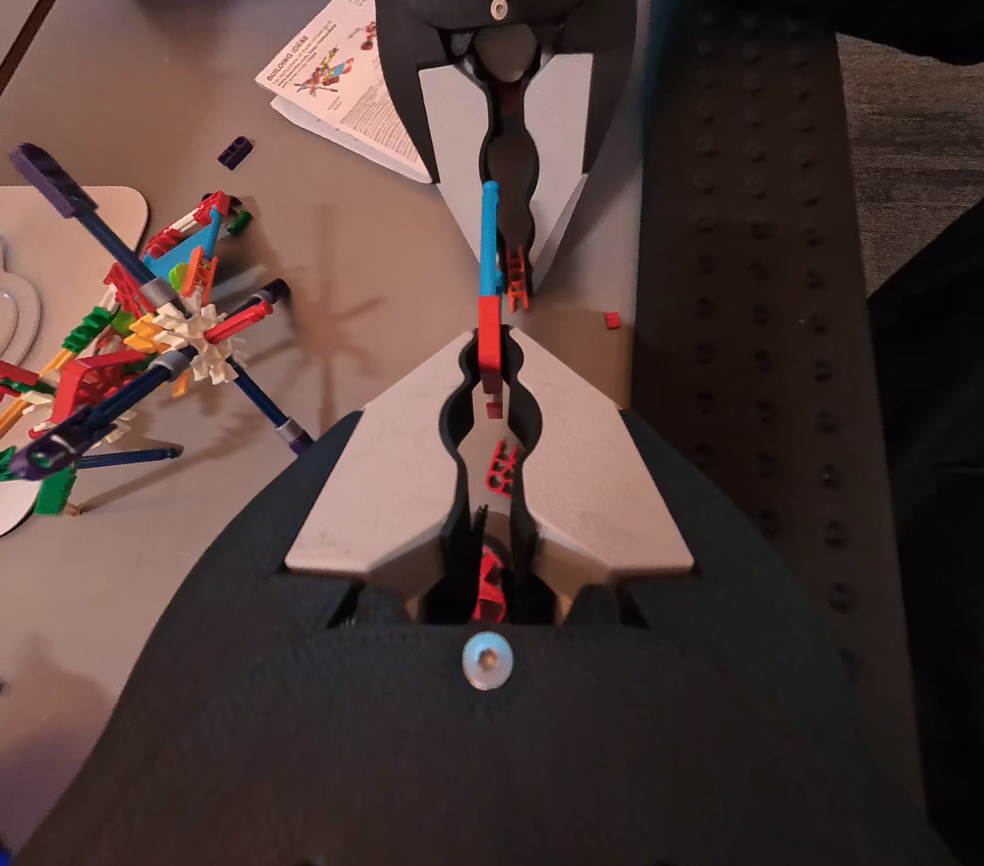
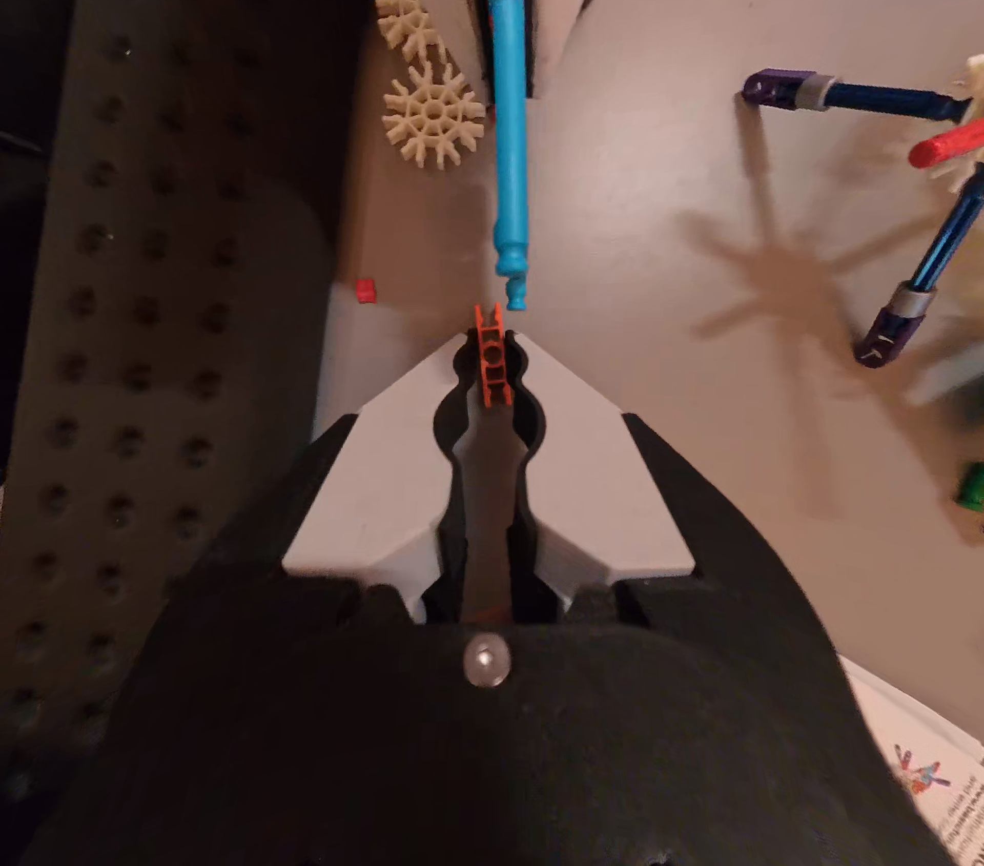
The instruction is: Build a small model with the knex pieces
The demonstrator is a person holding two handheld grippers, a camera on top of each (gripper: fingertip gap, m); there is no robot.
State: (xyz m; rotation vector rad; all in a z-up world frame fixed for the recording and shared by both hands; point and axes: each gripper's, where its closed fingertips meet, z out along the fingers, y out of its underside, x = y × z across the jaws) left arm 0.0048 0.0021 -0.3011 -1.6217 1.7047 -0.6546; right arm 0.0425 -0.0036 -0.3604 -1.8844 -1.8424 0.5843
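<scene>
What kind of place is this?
Probably a tabletop set up for toy building: a colourful rod-and-connector model stands on the table, beside an instruction booklet and loose snowflake connectors.

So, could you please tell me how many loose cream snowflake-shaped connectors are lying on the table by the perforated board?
2: one connector lies beside the blue rod, the other connector just beyond it, partly hidden by the left tongs. More may be hidden.
</scene>
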